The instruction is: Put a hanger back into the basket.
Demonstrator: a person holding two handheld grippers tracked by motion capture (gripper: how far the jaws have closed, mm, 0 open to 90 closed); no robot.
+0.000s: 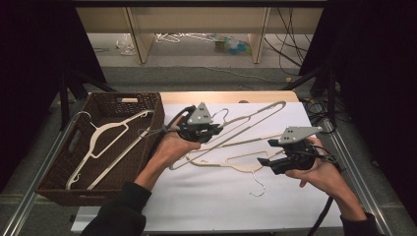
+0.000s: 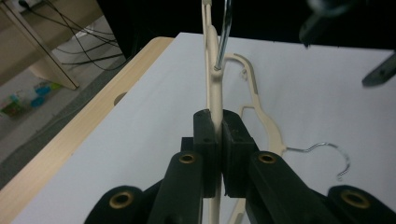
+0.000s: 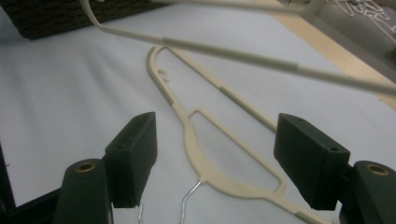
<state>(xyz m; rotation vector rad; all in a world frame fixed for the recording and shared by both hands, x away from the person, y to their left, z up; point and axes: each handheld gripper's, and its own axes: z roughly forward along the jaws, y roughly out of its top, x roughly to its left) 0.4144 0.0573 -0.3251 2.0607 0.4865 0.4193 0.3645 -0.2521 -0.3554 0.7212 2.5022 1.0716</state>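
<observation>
Jaws of the left gripper [image 2: 218, 140] clenched on the cream bar of a lifted hanger [image 2: 212, 70], edge-on between the black pads and rising straight up the left gripper view, with its metal hook [image 2: 223, 37] slanting up beside it. Beyond those pads, on the white tabletop [image 2: 140, 130], a second hanger [image 2: 261, 116] lying flat, its own wire hook [image 2: 334, 156] curling at the right, and the wooden table edge [image 2: 70, 140] running along the left. Jaws of the right gripper [image 3: 217, 161] released and standing wide apart, with no earlier picture to compare; nothing pressed between them. In the right gripper view, just the flat hanger [image 3: 196, 154] on the white sheet between and beyond the two black pads, untouched, its wire hook [image 3: 189, 198] at the bottom, and the lifted hanger's long bar [image 3: 233, 53] crossing the top of the picture, clear of the pads. From the high view, the left gripper [image 1: 216, 130] held above the middle of the table with the lifted hanger [image 1: 251, 123] slanting up and away to the right; the right gripper [image 1: 265, 157] at the right, just above the flat hanger [image 1: 236, 162]. At the left edge of the table, a dark wicker basket [image 1: 54, 172] holding two more cream hangers [image 1: 105, 147].
</observation>
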